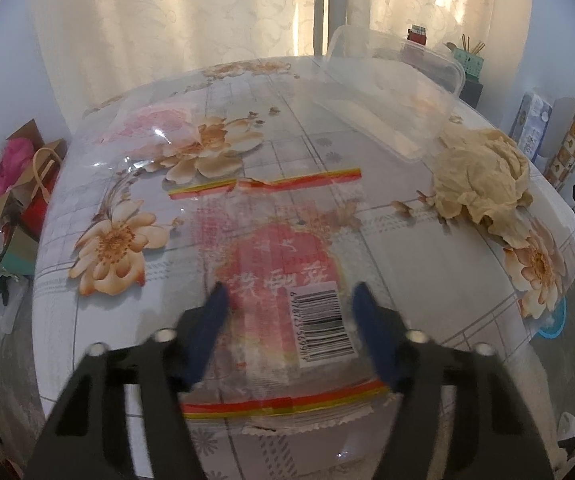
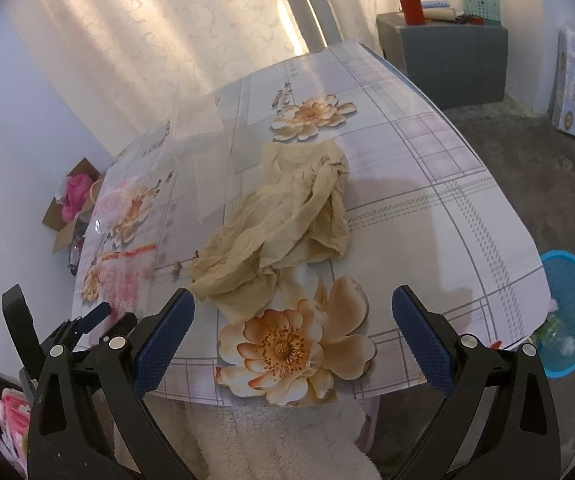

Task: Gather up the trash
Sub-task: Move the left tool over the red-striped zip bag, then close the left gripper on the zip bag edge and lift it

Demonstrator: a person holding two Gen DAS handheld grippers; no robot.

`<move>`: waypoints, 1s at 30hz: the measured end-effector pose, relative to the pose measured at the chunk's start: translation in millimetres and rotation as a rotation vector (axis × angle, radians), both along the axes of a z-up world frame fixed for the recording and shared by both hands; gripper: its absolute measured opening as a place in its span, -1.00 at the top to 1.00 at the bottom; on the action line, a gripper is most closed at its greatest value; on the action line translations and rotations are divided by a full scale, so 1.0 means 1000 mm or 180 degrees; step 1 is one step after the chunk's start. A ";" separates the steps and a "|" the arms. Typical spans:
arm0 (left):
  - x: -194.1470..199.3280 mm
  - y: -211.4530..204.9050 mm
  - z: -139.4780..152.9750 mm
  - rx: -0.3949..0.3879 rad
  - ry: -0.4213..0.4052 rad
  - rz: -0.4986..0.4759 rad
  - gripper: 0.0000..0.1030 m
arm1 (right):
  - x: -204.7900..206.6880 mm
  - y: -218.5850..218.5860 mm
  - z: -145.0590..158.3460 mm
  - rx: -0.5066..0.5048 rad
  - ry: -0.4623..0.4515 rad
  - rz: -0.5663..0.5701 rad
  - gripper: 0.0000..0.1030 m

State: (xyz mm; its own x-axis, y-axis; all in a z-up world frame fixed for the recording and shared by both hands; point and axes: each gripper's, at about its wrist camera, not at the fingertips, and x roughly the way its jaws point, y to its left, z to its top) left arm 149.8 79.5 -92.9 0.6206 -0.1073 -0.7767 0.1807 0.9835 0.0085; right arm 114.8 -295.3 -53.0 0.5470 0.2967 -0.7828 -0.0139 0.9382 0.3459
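A clear plastic wrapper [image 1: 283,280] with red print and a barcode lies flat on the floral tablecloth [image 1: 407,248]. My left gripper [image 1: 291,308] is low over its near half, blue pads partway apart. The wrapper lies flat between and beneath them, not bunched. A crumpled beige paper [image 1: 483,176] sits to the right. In the right wrist view the same paper [image 2: 283,216] lies just beyond my right gripper [image 2: 293,336], which stands wide open over the table's near edge with nothing between its fingers. The left gripper [image 2: 87,320] shows at the lower left there.
A clear plastic box [image 1: 391,88] rests at the far side, and a second clear wrapper [image 1: 147,128] at the far left. A blue bin [image 2: 567,312] stands on the floor right of the table. A cardboard box [image 1: 3,176] sits left, a grey cabinet [image 2: 447,64] at back.
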 end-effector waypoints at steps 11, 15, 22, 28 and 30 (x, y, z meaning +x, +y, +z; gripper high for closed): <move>-0.003 0.022 0.007 -0.0301 -0.0137 -0.0067 0.48 | -0.003 0.006 0.006 -0.0063 -0.0030 0.0048 -0.84; -0.020 0.046 0.028 -0.0623 -0.0409 0.0052 -0.17 | -0.003 0.007 0.005 -0.0081 -0.0017 0.0026 -0.84; -0.067 0.076 0.051 -0.1159 -0.0463 -0.0117 -0.36 | 0.001 0.013 0.001 -0.0028 0.0001 0.0064 -0.84; -0.088 0.074 0.028 -0.1934 -0.0031 -0.0186 -0.36 | -0.001 0.027 0.003 0.0185 -0.0092 0.0262 -0.84; -0.087 0.073 0.018 -0.2109 0.0090 -0.0099 -0.36 | -0.004 0.035 0.006 0.0214 -0.0160 0.0418 -0.84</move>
State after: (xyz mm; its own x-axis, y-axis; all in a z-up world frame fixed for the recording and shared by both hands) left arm 62.9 152.5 -75.1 0.5897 -0.5854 -0.5563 0.2005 0.7734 -0.6014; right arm 111.2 -259.8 -46.8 0.5380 0.4190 -0.7314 -0.1538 0.9019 0.4036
